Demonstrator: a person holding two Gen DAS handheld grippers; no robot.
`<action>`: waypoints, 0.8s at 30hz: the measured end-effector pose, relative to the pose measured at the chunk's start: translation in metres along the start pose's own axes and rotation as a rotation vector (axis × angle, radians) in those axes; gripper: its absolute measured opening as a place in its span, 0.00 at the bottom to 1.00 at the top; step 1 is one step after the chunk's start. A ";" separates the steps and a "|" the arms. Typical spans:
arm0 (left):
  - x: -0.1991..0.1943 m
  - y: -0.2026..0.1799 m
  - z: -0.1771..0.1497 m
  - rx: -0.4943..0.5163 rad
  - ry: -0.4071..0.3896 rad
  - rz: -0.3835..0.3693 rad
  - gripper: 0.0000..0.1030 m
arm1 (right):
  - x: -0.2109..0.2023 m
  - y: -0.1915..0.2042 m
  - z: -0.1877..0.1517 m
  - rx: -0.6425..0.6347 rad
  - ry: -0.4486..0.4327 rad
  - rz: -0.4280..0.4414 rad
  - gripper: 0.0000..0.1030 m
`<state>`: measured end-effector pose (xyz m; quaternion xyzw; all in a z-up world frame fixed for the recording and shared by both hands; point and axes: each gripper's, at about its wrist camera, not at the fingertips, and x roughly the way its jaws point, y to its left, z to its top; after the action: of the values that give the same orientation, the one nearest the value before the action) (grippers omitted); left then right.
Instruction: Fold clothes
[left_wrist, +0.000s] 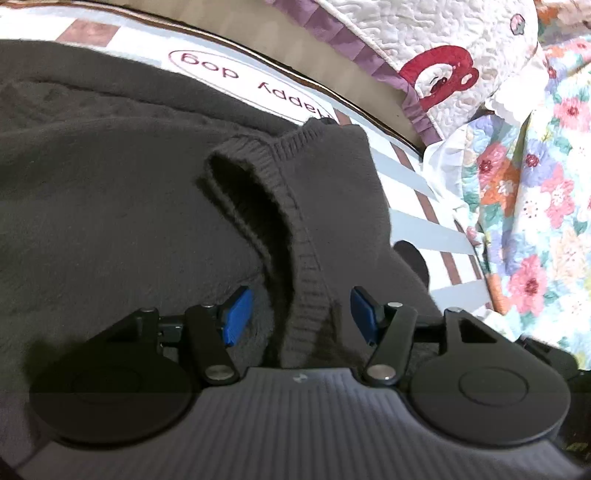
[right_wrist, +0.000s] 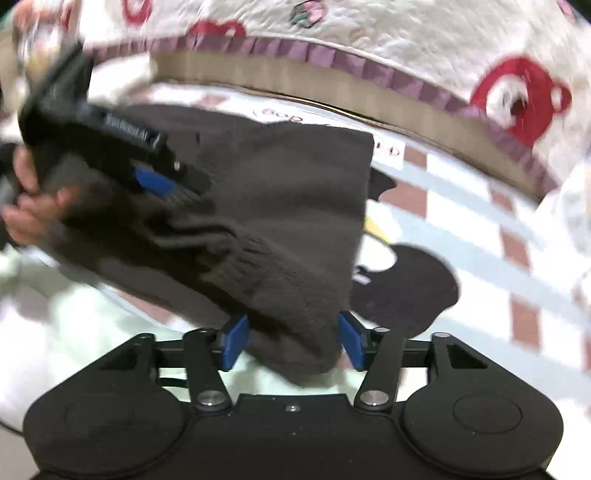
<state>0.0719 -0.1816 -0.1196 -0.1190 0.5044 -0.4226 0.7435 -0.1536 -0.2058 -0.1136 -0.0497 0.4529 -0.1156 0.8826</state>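
Observation:
A dark grey knitted sweater (left_wrist: 110, 221) lies spread on the bed and fills most of the left wrist view. Its ribbed neckline band (left_wrist: 306, 288) runs down between the blue pads of my left gripper (left_wrist: 301, 317), whose jaws stand apart without pressing the knit. In the right wrist view a folded part of the sweater (right_wrist: 288, 206) with a ribbed cuff (right_wrist: 251, 262) lies between the pads of my right gripper (right_wrist: 291, 343), which stands wide. The left gripper (right_wrist: 136, 162), held by a hand (right_wrist: 29, 199), sits on the sweater at the upper left.
Under the sweater is a white sheet with pink checks and a "Happy dog" print (left_wrist: 258, 85). A cream quilt with red bears (left_wrist: 439, 74) lies along the far edge and a floral blanket (left_wrist: 535, 184) at the right. A black printed patch (right_wrist: 406, 291) marks the sheet.

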 end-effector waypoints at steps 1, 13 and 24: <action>0.002 -0.002 0.001 -0.002 -0.010 0.004 0.57 | 0.006 0.005 0.001 -0.029 -0.007 -0.029 0.63; -0.043 -0.016 0.024 0.101 -0.123 0.104 0.06 | 0.012 0.056 -0.005 -0.336 -0.108 -0.095 0.22; -0.036 0.020 0.022 0.008 -0.029 0.298 0.07 | 0.012 0.060 0.009 -0.298 -0.068 0.013 0.34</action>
<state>0.0961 -0.1479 -0.0979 -0.0460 0.5039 -0.3080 0.8057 -0.1299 -0.1511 -0.1292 -0.1811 0.4353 -0.0395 0.8810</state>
